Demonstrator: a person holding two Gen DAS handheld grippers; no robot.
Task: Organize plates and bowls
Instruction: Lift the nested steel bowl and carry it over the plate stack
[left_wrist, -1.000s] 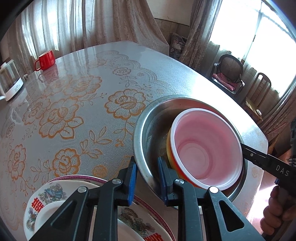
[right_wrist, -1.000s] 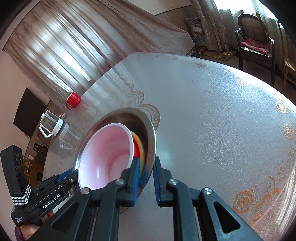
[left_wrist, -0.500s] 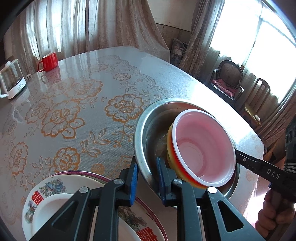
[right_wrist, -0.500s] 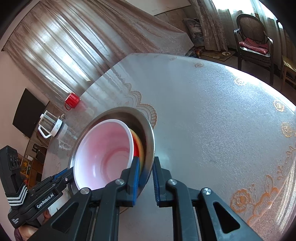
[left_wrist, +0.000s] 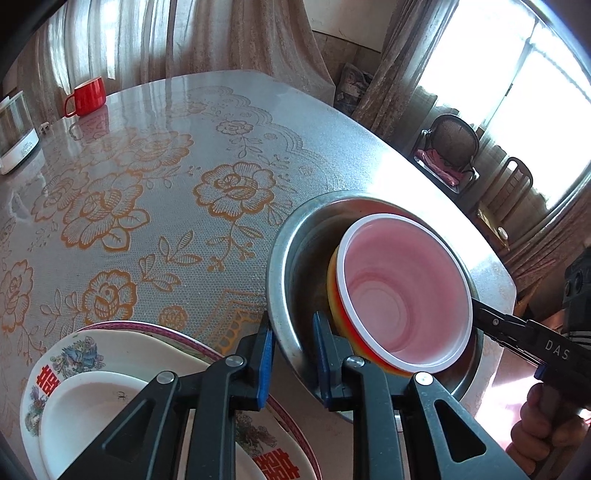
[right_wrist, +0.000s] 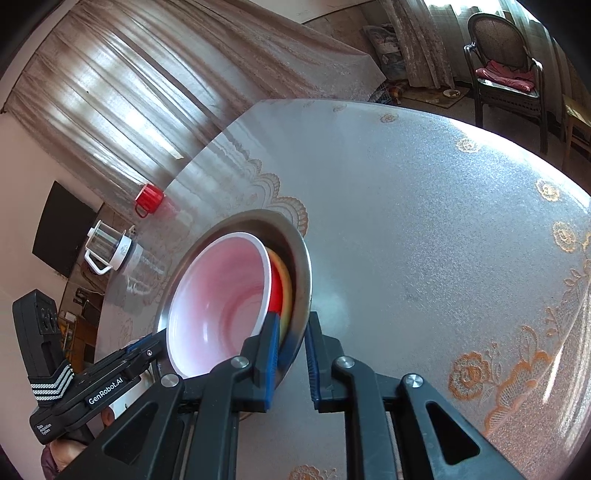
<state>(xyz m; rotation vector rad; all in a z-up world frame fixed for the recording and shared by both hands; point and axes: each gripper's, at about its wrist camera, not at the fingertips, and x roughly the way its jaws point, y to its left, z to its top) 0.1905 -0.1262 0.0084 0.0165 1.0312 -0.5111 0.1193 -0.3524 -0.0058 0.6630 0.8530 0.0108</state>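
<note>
A steel bowl (left_wrist: 291, 236) holds a stack of nested bowls: a pink one (left_wrist: 402, 291) on top, yellow and red ones (left_wrist: 334, 295) under it. My left gripper (left_wrist: 291, 354) is shut on the steel bowl's near rim. My right gripper (right_wrist: 291, 354) is shut on the opposite rim (right_wrist: 303, 258), and its fingers (left_wrist: 487, 317) show in the left wrist view. The bowl looks tilted, with the pink bowl (right_wrist: 221, 295) leaning. A decorated plate (left_wrist: 74, 354) with a white dish (left_wrist: 92, 410) on it lies just beside the left gripper.
A red mug (left_wrist: 86, 96) and a glass kettle (left_wrist: 14, 136) stand at the far edge of the flowered table (left_wrist: 147, 184). Chairs (left_wrist: 450, 147) stand beyond the table by the window. A hand (left_wrist: 546, 424) holds the right gripper's handle.
Both grippers stay shut on the steel bowl's rim. The view has tipped a little, and the nested bowls now lean more inside the steel bowl.
</note>
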